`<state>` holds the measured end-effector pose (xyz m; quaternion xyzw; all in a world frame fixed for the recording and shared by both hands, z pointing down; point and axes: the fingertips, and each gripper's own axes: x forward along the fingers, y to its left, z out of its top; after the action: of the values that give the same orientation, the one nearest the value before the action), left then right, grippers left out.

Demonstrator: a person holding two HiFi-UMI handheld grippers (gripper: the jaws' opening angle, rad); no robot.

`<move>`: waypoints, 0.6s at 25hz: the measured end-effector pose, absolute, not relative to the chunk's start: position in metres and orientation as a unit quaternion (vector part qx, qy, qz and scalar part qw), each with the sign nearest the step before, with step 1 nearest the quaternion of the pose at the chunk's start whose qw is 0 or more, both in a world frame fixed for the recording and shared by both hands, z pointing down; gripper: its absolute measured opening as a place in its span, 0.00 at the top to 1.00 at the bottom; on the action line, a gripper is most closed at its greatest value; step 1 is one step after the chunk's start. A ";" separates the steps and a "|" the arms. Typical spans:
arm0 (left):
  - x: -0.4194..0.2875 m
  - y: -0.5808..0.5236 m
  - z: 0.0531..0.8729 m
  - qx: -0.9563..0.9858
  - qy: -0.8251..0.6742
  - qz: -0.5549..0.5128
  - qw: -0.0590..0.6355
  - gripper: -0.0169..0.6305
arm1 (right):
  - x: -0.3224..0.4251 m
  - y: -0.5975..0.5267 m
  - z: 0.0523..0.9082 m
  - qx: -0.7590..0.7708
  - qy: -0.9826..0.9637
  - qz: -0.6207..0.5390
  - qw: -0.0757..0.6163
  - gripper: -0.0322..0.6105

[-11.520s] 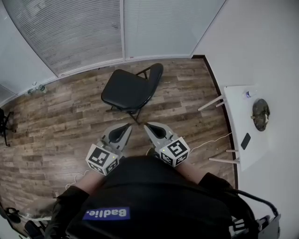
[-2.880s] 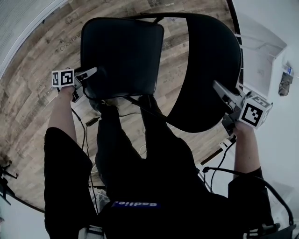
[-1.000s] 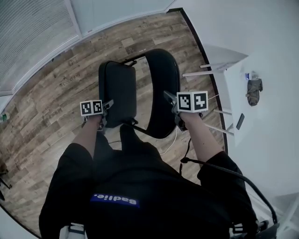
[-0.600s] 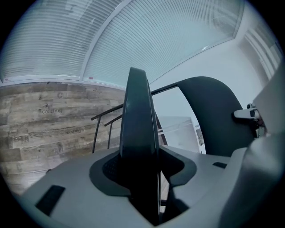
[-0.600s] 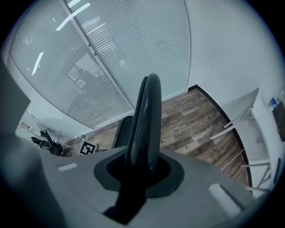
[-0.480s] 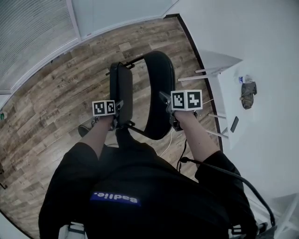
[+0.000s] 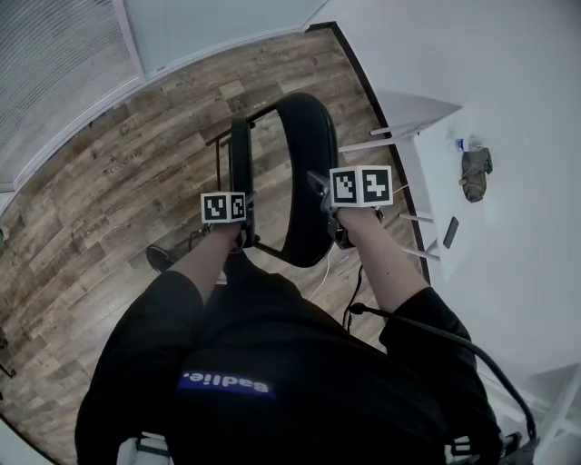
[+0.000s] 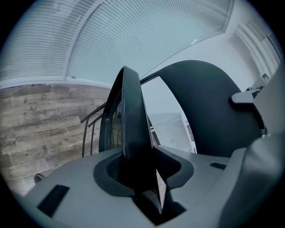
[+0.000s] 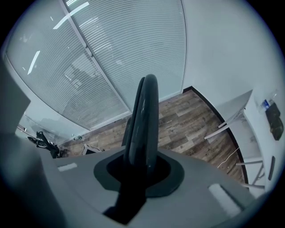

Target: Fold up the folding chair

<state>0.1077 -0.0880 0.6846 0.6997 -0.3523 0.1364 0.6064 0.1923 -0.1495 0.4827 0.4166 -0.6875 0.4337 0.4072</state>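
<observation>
My left tool point(image 8: 138, 167), its jaws just closing, clasps the edge of the seat point(image 7: 241, 163), which is tipped up on end. My right tool point(image 9: 140, 173) is clenched on the backrest point(image 7: 309, 154). The folding chair point(image 7: 292, 238) stands on the wood floor point(image 7: 109, 200), near the white desk point(image 7: 472, 245).

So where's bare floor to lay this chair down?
Open wood floor left of the chair, toward the blinds, and beyond it up to the window. Right side is crowded: table legs and a cable.
</observation>
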 end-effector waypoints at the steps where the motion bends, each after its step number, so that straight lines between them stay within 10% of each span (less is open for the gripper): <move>1: 0.111 -0.088 0.684 0.701 -0.353 0.137 0.605 0.75 | 0.192 -0.149 0.483 0.418 -0.687 0.435 0.405 0.86; 15: 0.161 -0.094 0.678 0.713 -0.354 0.184 0.576 0.76 | 0.189 -0.149 0.476 0.430 -0.678 0.421 0.421 0.86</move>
<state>0.1610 -0.0939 0.6785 0.7131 -0.3541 0.1842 0.5763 0.1892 -0.1486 0.4760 0.4299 -0.6784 0.4211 0.4214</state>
